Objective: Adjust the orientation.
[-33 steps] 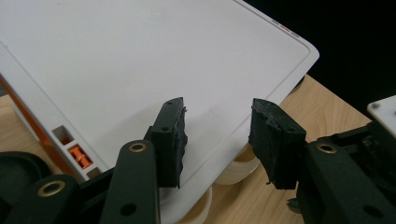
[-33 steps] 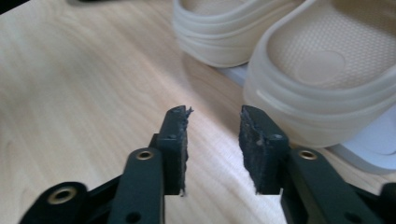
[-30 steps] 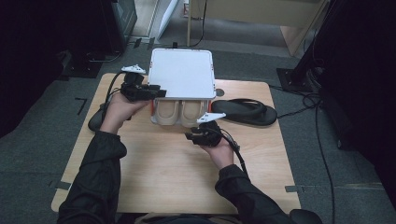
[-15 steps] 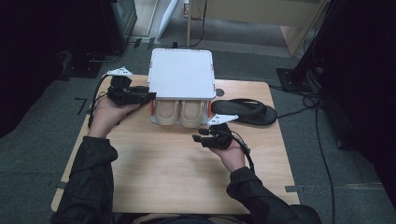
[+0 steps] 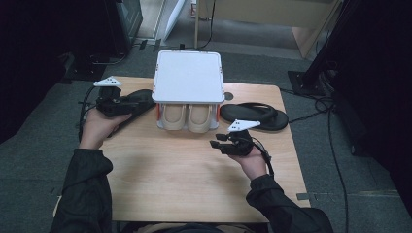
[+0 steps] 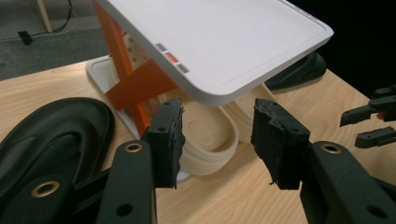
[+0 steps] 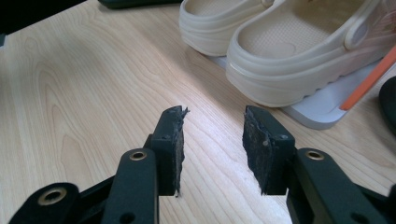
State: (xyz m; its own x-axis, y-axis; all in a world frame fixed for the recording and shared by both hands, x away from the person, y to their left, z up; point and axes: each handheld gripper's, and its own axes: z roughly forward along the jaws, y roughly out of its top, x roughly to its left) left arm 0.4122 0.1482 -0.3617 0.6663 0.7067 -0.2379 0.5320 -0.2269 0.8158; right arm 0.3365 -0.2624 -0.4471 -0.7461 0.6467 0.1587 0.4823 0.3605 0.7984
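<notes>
The white flat top of the plastic shoe rack [image 5: 188, 75] hides most of the pair of cream rubber clogs [image 5: 187, 118] in the high view, so there only their rounded ends come out from under it. In the left gripper view the same top cuts off the upper part of the clogs, and the orange crossed struts [image 6: 135, 81] of the rack cover a part of its perforated side. The clogs are pale beige, with thick ridged soles and a heel strap, and they stand side by side on the low white base of the rack, at the far middle of the light wooden counter [image 5: 194, 184]. One black flip-flop sandal [image 5: 253, 115] lies just right of the rack, another black sandal [image 5: 131, 104] lies left of it, partly under the left gripper [image 5: 124, 104]. The fingers of the left gripper stand moderately apart with nothing between them and have just been closing a little. The right gripper [image 5: 217, 141] is held above the counter near the clogs, its fingers also half open and empty.
</notes>
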